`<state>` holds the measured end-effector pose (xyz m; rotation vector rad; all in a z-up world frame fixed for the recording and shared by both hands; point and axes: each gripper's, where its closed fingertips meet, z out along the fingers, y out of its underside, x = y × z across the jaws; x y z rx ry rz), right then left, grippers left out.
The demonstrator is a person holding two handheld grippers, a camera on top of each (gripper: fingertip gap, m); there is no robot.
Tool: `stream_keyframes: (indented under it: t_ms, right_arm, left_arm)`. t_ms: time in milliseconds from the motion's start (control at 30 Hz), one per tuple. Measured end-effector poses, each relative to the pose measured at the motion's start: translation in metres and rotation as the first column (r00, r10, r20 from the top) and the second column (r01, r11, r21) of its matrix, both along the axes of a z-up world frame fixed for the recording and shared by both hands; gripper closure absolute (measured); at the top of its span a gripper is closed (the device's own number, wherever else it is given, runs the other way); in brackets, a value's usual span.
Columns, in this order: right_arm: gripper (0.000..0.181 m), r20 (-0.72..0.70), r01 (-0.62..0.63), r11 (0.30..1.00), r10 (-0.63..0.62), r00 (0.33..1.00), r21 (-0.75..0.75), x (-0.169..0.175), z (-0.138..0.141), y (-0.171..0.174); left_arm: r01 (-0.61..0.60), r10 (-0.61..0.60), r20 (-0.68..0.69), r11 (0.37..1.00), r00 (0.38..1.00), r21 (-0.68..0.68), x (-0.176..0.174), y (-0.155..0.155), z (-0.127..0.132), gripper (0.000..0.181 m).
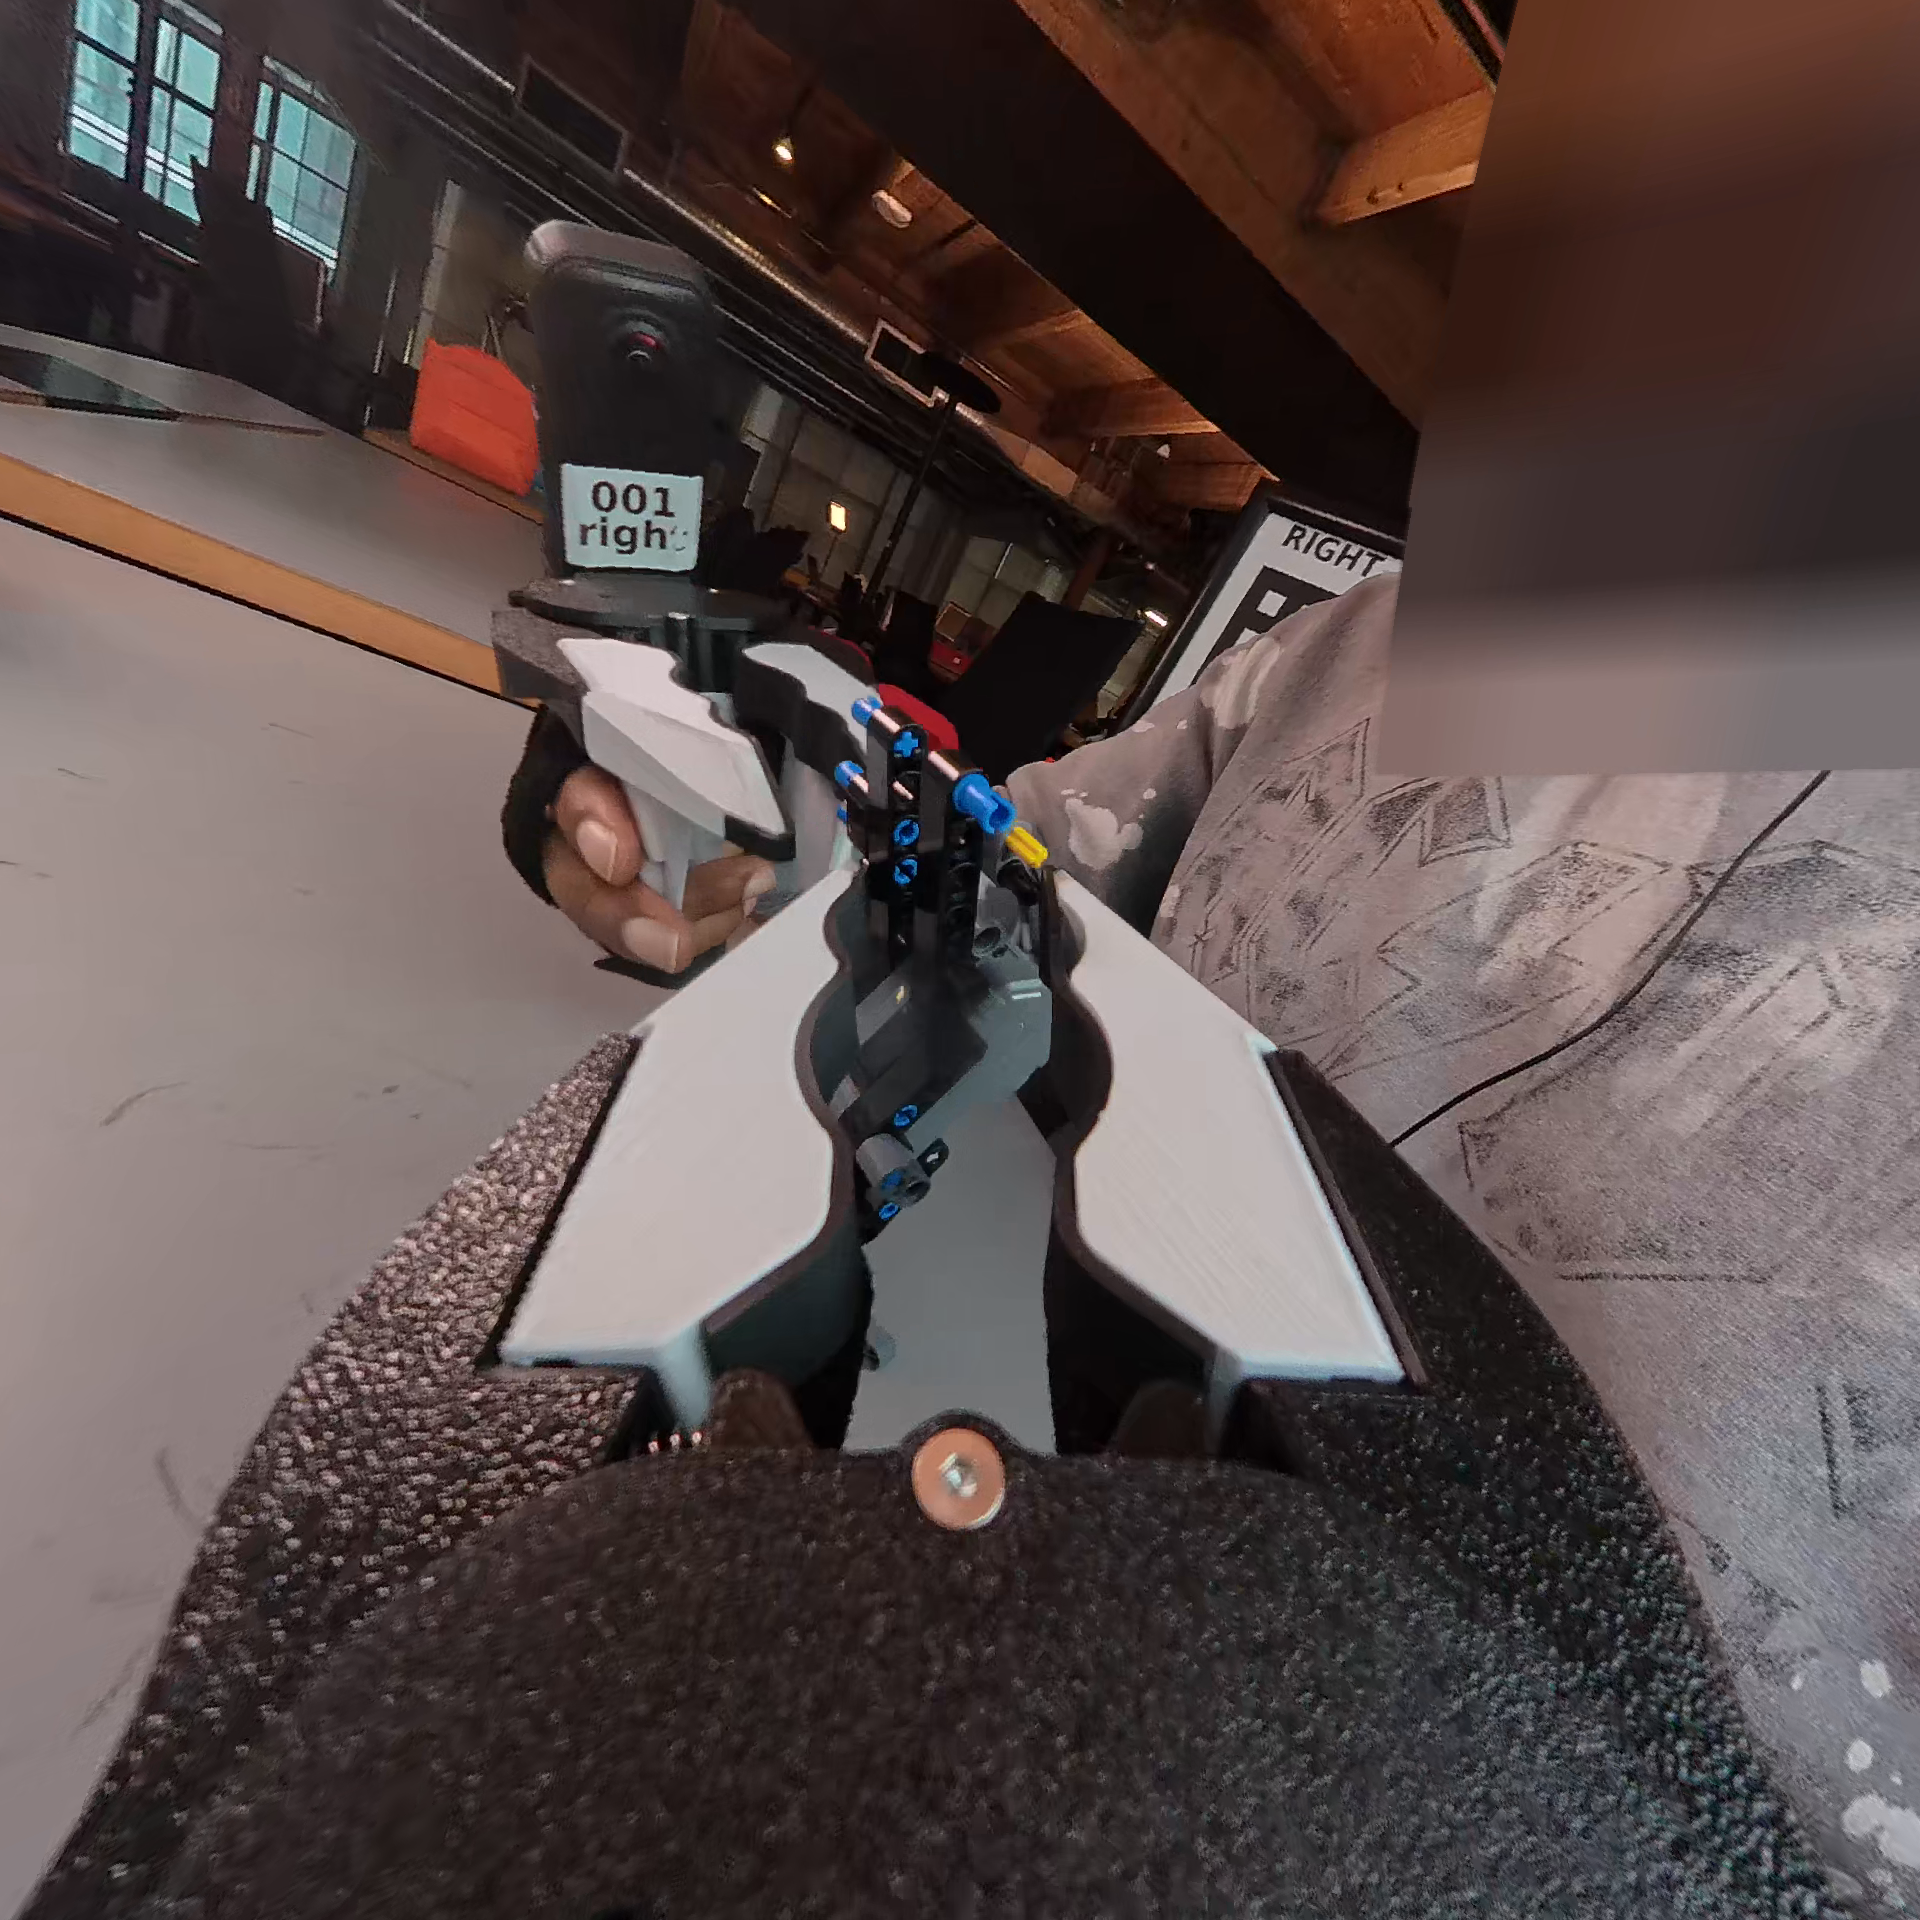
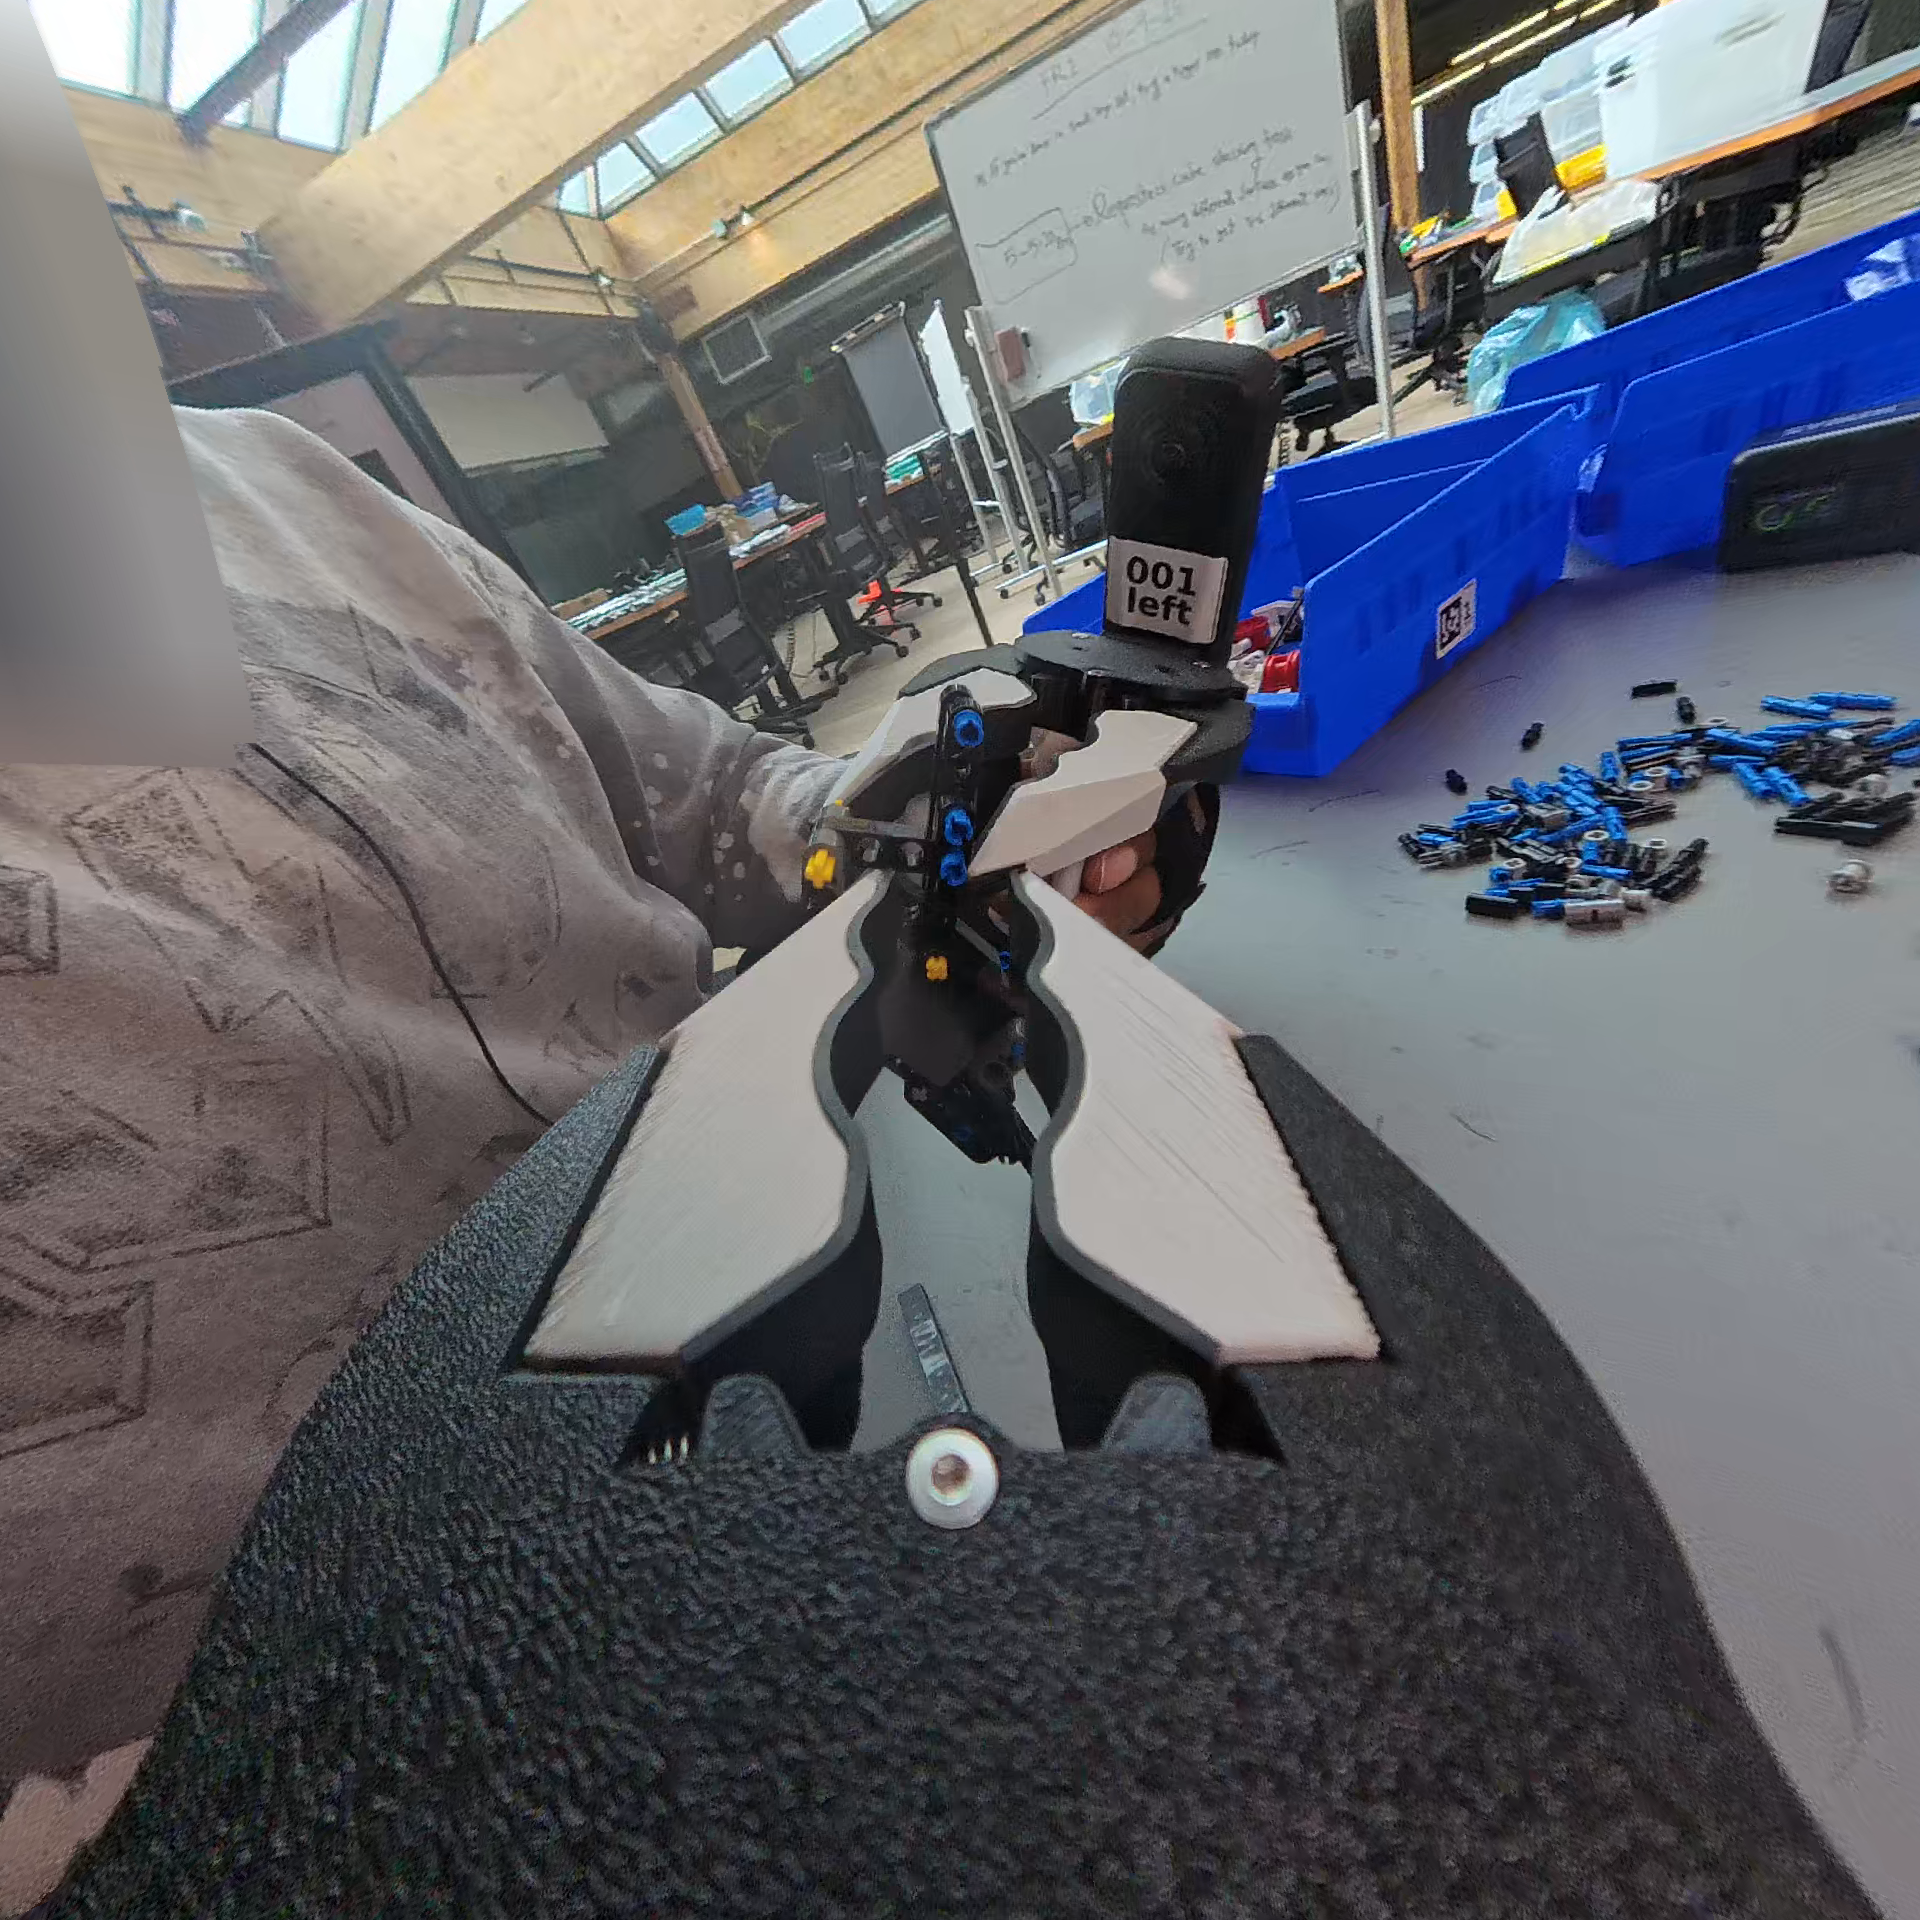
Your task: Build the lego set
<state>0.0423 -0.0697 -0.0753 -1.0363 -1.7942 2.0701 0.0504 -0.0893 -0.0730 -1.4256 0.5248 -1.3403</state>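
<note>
- Gripping the lego build (image 1: 914,914) between them, both claws were raised above the grey table (image 1: 260,935), meeting tip to tip in front of the person's grey patterned sweatshirt (image 1: 1558,987).
- The left claw (image 1: 940,883) stood only narrowly open, its two white fingers (image 1: 717,1091) drawn in against the black and grey body of the build, which sat in the wavy gap between them and touched both inner edges.
- From the left wrist view, a black beam with blue pins (image 1: 906,800) rose upright out of that gap, with a small yellow piece (image 1: 1027,844) at its right side.
- The right claw (image 2: 951,883) was likewise nearly closed, its fingers (image 2: 1164,1122) clamped on the dark lower part of the same build (image 2: 940,997), so each claw held one end.
- Seen from the right wrist view, the far left claw (image 2: 935,810) had the beam and its blue pins between its white tips, though how tightly those tips pressed I could not tell.
- A hand (image 2: 1117,878) in a dark glove squeezed the left claw's handle.
- Further right, blue bins (image 2: 1455,582) stood on the table, one holding red parts.
- At the far right, a loose heap of blue, black and grey pieces (image 2: 1621,821) lay scattered on the table, well apart from both claws.
</note>
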Motion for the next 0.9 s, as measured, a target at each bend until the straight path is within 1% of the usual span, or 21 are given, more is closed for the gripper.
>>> stream_keyframes:
  t_ms: [67,100,267,433,533,600,733,833,900]
  right_arm:
    - [0.161,-0.006,-0.045,0.999,0.045,0.999,0.016,0.003,-0.004,-0.005]
    - [0.161,-0.022,-0.048,0.998,0.048,0.999,0.027,0.003,-0.004,-0.006]
    - [0.166,-0.113,0.047,0.997,-0.041,0.993,0.054,-0.005,0.006,-0.009]
    - [0.165,-0.121,0.055,0.997,-0.048,0.992,0.055,-0.005,0.001,-0.015]
    - [0.168,-0.121,0.061,0.998,-0.058,0.991,0.019,-0.006,0.0,-0.014]
    - [0.17,-0.117,0.071,0.997,-0.069,0.991,0.01,-0.008,-0.001,-0.012]
    - [0.172,-0.124,0.107,0.994,-0.103,0.987,0.024,-0.011,-0.003,-0.006]
    - [0.173,-0.139,0.118,0.992,-0.112,0.984,0.039,-0.011,-0.003,-0.005]
    - [0.176,-0.156,0.124,0.992,-0.117,0.981,0.036,-0.009,-0.002,-0.003]
  left_arm:
    - [0.032,-0.032,0.043,0.999,0.999,0.0,0.0,-0.004,0.004,0.15]
    - [0.044,-0.044,0.061,0.999,0.997,-0.002,0.0,-0.005,0.006,0.15]
    - [0.066,-0.062,0.11,0.997,0.992,-0.032,-0.002,-0.004,0.006,0.15]
    - [0.081,-0.076,0.098,0.995,0.992,-0.055,0.0,-0.004,0.002,0.15]
    - [0.096,-0.087,0.115,0.992,0.989,-0.076,-0.001,-0.004,0.002,0.149]
    - [0.087,-0.077,0.11,0.992,0.991,-0.088,-0.002,-0.002,0.001,0.148]
    - [0.084,-0.072,0.11,0.991,0.991,-0.107,-0.005,-0.002,0.003,0.138]
    - [0.089,-0.071,0.134,0.987,0.988,-0.133,-0.008,0.0,0.003,0.14]
    - [0.056,-0.032,0.169,0.988,0.985,-0.144,-0.016,0.005,0.006,0.141]
